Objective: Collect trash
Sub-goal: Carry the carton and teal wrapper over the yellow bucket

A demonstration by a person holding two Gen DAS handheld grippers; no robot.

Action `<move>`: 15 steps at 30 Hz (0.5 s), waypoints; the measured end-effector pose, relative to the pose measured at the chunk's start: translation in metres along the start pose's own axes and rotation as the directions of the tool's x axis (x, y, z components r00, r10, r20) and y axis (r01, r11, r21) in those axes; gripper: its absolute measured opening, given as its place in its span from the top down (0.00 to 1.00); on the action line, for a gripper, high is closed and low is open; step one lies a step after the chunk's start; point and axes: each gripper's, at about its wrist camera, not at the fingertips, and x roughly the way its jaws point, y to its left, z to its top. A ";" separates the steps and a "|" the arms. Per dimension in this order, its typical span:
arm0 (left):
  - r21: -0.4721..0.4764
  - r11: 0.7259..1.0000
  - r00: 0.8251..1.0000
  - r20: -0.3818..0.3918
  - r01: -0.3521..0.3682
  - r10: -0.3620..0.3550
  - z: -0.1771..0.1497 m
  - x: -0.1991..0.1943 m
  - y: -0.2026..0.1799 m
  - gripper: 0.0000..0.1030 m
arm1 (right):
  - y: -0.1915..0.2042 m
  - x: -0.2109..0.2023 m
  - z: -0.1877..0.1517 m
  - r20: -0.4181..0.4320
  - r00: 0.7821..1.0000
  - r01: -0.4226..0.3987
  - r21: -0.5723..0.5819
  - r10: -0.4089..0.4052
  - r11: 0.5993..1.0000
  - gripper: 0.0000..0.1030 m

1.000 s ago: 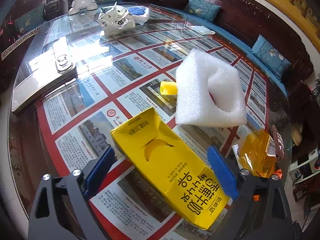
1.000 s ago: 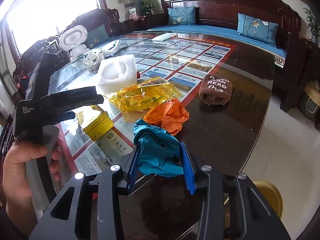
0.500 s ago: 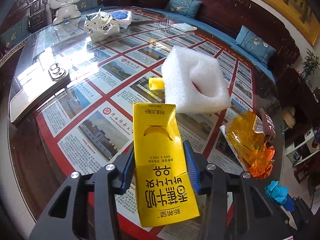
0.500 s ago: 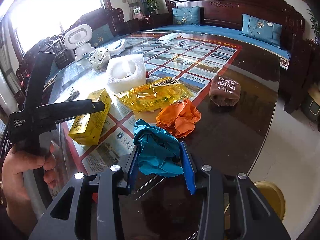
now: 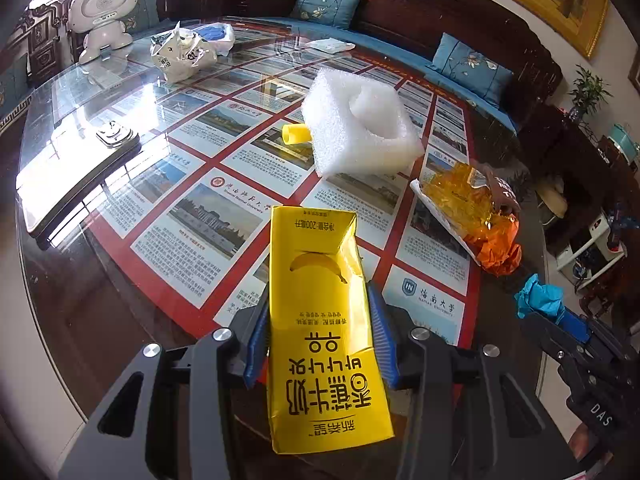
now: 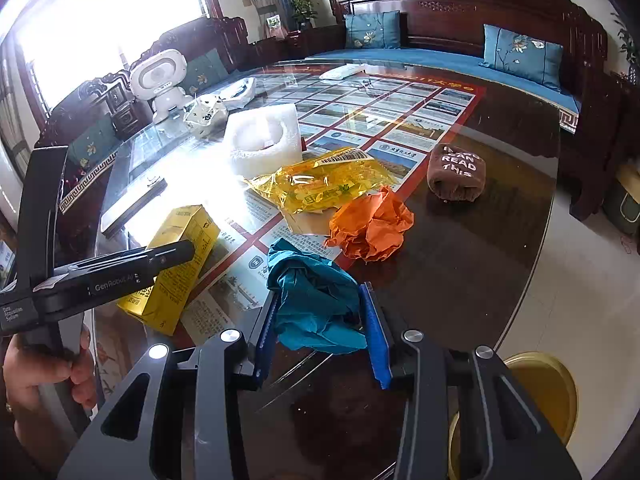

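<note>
My left gripper (image 5: pixel 318 332) is shut on a yellow banana-milk carton (image 5: pixel 316 264), its blue pads pressing both long sides. In the right wrist view the carton (image 6: pixel 176 264) hangs tilted just above the glass table (image 6: pixel 460 280), with a hand (image 6: pixel 36 368) on the left gripper's handle. My right gripper (image 6: pixel 320 320) is shut on a crumpled teal wad (image 6: pixel 312 296) near the table's front edge. On the table lie an orange paper ball (image 6: pixel 370 224), a yellow plastic wrapper (image 6: pixel 324 184) and a white foam block (image 6: pixel 264 140).
A brown rolled cloth (image 6: pixel 456 176) with white lettering sits right of the wrapper. A small yellow tube (image 5: pixel 296 134) lies by the foam. Farther back are a crumpled white bag (image 5: pixel 182 54) and a white toy robot (image 5: pixel 104 12). A gold bin (image 6: pixel 536 392) stands on the floor.
The left gripper's jaws closed onto the yellow carton, which turned to line up with the fingers and lifted off the table. The right gripper kept still, holding the teal wad.
</note>
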 end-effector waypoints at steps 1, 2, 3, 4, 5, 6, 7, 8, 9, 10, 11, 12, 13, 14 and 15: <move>0.000 1.000 1.000 -0.003 0.009 -0.009 -0.002 -0.002 0.001 0.57 | 0.000 0.000 0.000 0.001 1.000 0.000 0.000 0.000 1.000 0.63; 0.000 1.000 1.000 -0.005 0.016 -0.016 -0.003 -0.003 0.002 0.57 | 0.001 -0.001 -0.001 0.003 1.000 0.002 0.000 -0.002 1.000 0.63; 0.001 1.000 1.000 -0.005 0.022 -0.022 -0.005 -0.005 0.002 0.57 | 0.002 -0.002 -0.001 0.004 1.000 0.005 0.001 -0.005 1.000 0.63; 0.003 1.000 1.000 -0.005 0.029 -0.029 -0.006 -0.008 0.002 0.57 | 0.003 -0.003 -0.002 0.005 1.000 0.007 0.001 -0.007 1.000 0.63; 0.005 0.999 0.999 -0.003 0.035 -0.035 -0.008 -0.010 0.002 0.57 | 0.003 -0.004 -0.002 0.005 1.000 0.009 0.003 -0.009 1.000 0.63; 0.009 0.999 0.999 0.000 0.039 -0.039 -0.009 -0.012 0.002 0.57 | 0.003 -0.005 -0.002 0.007 1.000 0.010 0.005 -0.010 1.000 0.63; 0.011 0.999 0.999 0.001 0.042 -0.042 -0.009 -0.014 0.002 0.57 | 0.004 -0.006 -0.003 0.008 1.000 0.012 0.005 -0.012 1.000 0.63; 0.014 0.999 0.999 0.003 0.048 -0.048 -0.010 -0.016 0.001 0.57 | 0.004 -0.008 -0.003 0.010 1.000 0.011 0.005 -0.011 1.000 0.63; 0.014 0.999 0.999 0.005 0.052 -0.052 -0.010 -0.018 0.001 0.57 | 0.005 -0.010 -0.004 0.013 1.000 0.011 0.005 -0.011 1.000 0.63; 0.018 0.998 0.999 0.008 0.053 -0.053 -0.011 -0.020 0.000 0.57 | 0.005 -0.011 -0.004 0.015 1.000 0.011 0.004 -0.011 1.000 0.63; 0.024 0.998 0.998 0.011 0.055 -0.055 -0.012 -0.023 -0.002 0.57 | 0.006 -0.012 -0.004 0.017 1.000 0.011 0.004 -0.011 1.000 0.63; 0.029 0.998 0.998 0.013 0.060 -0.060 -0.012 -0.026 -0.004 0.57 | 0.006 -0.014 -0.005 0.020 1.000 0.010 0.004 -0.010 1.000 0.63; 0.034 0.997 0.998 0.014 0.064 -0.065 -0.012 -0.028 -0.005 0.57 | 0.006 -0.015 -0.005 0.021 1.000 0.010 0.004 -0.010 1.000 0.63; 0.044 0.997 0.997 0.014 0.069 -0.070 -0.013 -0.030 -0.008 0.57 | 0.005 -0.016 -0.006 0.024 1.000 0.009 0.007 -0.009 1.000 0.63; 0.055 0.996 0.997 0.015 0.073 -0.074 -0.015 -0.033 -0.011 0.57 | 0.004 -0.018 -0.007 0.029 1.000 0.007 0.011 -0.007 1.000 0.63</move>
